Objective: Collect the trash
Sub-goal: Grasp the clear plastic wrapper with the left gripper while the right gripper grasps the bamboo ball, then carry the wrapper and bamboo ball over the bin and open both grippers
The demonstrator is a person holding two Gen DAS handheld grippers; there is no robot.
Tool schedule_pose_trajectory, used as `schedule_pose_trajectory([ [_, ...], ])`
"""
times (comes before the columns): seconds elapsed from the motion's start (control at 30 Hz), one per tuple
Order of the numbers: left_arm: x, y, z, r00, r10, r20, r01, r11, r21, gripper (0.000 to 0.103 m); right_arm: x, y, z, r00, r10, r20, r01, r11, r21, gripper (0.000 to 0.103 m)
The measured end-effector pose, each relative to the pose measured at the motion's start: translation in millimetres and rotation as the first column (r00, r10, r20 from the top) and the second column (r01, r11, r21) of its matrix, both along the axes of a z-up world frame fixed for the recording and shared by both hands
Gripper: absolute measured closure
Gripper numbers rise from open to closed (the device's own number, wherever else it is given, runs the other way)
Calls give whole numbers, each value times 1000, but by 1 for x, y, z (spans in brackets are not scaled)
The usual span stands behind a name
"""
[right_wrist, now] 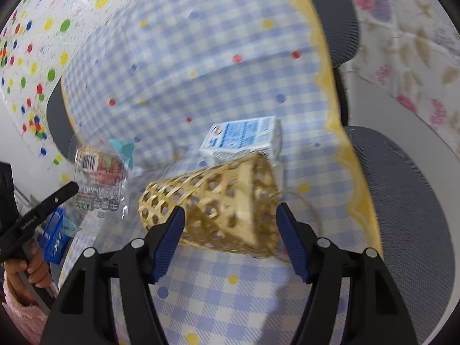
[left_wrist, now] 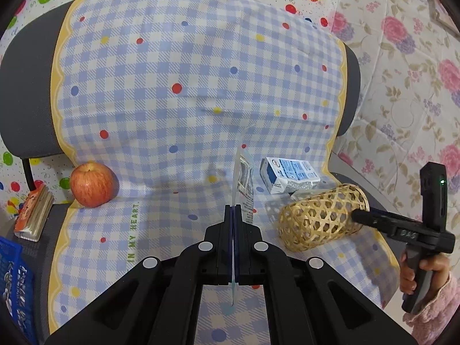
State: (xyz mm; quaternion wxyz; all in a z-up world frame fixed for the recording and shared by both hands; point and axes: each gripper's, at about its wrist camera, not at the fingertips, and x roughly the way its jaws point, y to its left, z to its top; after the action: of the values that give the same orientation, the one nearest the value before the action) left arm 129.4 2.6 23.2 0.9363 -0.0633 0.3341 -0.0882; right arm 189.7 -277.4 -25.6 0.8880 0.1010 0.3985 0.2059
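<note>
A blue-checked cloth (left_wrist: pixel 172 86) printed with coloured dots is covering the seat and back of a grey chair (left_wrist: pixel 26 92), with balloon-print and floral sheets hanging behind it.

Far to the left of your left fingers, a blue crate (left_wrist: pixel 11 270) is showing at the frame edge; its contents cannot be made out. Just inward of it a small book-like stack (left_wrist: pixel 33 215) is standing on the bare seat edge, and an apple (left_wrist: pixel 92 184) is sitting against the backrest.

Your left gripper (left_wrist: pixel 233 215) is pinching a clear plastic wrapper (left_wrist: pixel 244 184) edge-on, pads pressed together on the film. It appears to be clear of the cloth, presumably so it can be carried off as trash.

Beyond and to the right of those fingers, a blue-and-white carton (left_wrist: pixel 287 174) is lying flat on the cloth. A woven bamboo basket (left_wrist: pixel 319 218) is lying on its side in front of it, nearly touching; through the weave it looks empty.

Your right gripper (right_wrist: pixel 230 218) is standing with its fingers spread wide, the basket lying between and just ahead of the tips, neither pad (right_wrist: pixel 169 238) clearly touching it. You appear to be lining up to take the basket, possibly to right it as a receptacle.
</note>
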Motion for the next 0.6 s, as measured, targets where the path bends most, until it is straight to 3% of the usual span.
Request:
schedule_pose_trajectory([
  [0.1,-6,-2,1,1000,-5,3,5,1000,4,102,-18,13,6,998,45,31,-44,999,-30,76],
  [0.33,-39,-9,7,999,-34,14,34,999,-5,102,-74,40,42,991,52,126,-40,995,-94,96],
  [0.6,-109,-22,18,993,-85,77,87,996,-13,102,-156,65,89,973,30,230,12,984,-177,97],
])
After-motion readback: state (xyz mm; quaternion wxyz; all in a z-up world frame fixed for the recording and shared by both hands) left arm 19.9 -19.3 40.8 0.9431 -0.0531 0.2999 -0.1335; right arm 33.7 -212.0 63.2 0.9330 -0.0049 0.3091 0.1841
